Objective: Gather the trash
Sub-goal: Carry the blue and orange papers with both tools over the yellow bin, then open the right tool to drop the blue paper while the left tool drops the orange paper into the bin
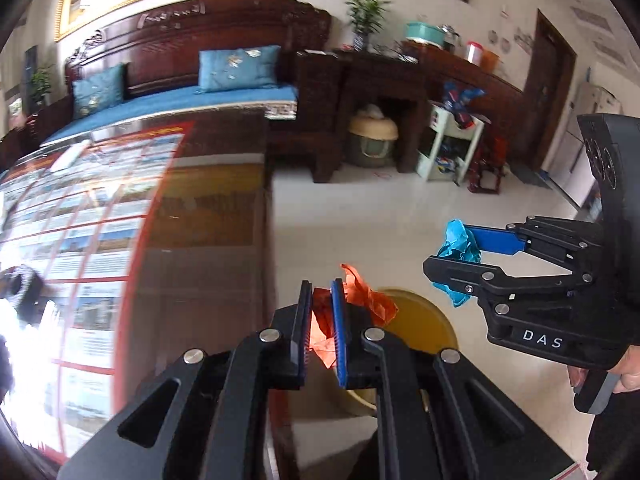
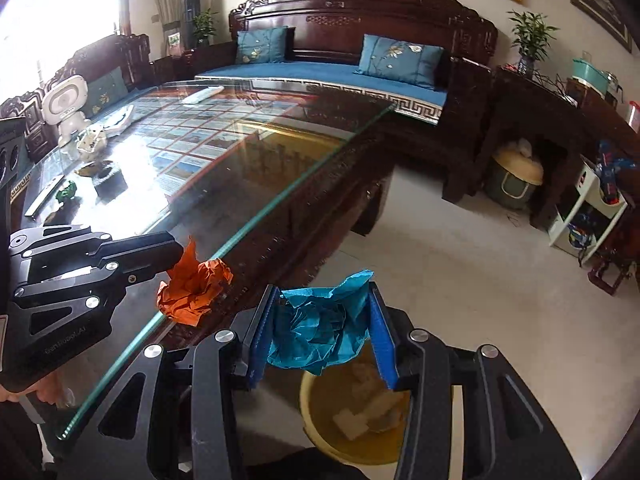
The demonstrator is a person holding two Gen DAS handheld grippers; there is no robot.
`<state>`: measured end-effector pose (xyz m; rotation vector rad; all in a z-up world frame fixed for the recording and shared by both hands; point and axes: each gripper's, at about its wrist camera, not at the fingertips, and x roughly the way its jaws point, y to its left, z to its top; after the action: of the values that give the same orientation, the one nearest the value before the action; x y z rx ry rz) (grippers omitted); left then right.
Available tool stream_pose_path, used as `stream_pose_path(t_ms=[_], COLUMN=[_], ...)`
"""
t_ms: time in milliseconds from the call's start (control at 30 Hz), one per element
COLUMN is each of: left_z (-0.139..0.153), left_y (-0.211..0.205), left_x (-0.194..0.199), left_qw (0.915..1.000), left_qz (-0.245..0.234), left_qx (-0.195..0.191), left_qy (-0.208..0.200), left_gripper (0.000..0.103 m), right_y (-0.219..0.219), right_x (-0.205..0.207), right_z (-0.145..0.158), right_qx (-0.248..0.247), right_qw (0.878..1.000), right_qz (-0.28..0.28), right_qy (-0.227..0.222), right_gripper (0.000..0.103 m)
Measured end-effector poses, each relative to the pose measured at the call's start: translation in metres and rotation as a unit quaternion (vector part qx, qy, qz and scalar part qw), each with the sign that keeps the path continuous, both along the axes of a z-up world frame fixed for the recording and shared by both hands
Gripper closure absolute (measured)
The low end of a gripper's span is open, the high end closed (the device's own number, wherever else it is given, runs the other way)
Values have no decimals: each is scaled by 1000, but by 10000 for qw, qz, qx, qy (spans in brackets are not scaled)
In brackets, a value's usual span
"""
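Two grippers carrying crumpled paper past the table edge, above a yellow bin.

The pale floor is lying open and bare to the right of the glass-topped table, whose green glass edge is running diagonally beside both tools. The yellow bin is standing on the floor just off that edge, holding pale scraps. The right gripper is clamping a blue paper ball over the bin's rim. The left gripper is pinching an orange paper wad tightly, hanging at the glass edge. A small green wad is sitting on the table, well apart.
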<state>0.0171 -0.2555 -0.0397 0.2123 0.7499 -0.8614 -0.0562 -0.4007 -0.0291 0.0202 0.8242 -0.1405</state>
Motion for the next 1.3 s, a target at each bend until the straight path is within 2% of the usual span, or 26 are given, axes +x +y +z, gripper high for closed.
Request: stream_pose_path(t_ms=[300,600,700,833,1300], left_z=[-49,-92,-103,-114,-129], left_y=[-82,-119,-129,-134,-150], left_x=[-29,-25,-23,-21,-20], left_qw=[9961,9911,9898,9886,9860], left_qz=[-638,-697,-683,-639,-718], left_qx=[336,672,762,827,971], left_qy=[502,916,990,1080,1149], left_gripper=[92,92,92,92,92], right_y=[-68,-103,-110,-118,-131], right_x=[-32,-30,-30,-27,-26], right_z=[-52,-99,-110,-119,-124], right_qx=[174,319,342,227,379], right_qw=[9969,9923,9909,9906,9892], right_qz=[-467,-584,-555,-550,-558], right_qy=[612,1050,1176,1229,1300], right_gripper=[60,60,56,46,46])
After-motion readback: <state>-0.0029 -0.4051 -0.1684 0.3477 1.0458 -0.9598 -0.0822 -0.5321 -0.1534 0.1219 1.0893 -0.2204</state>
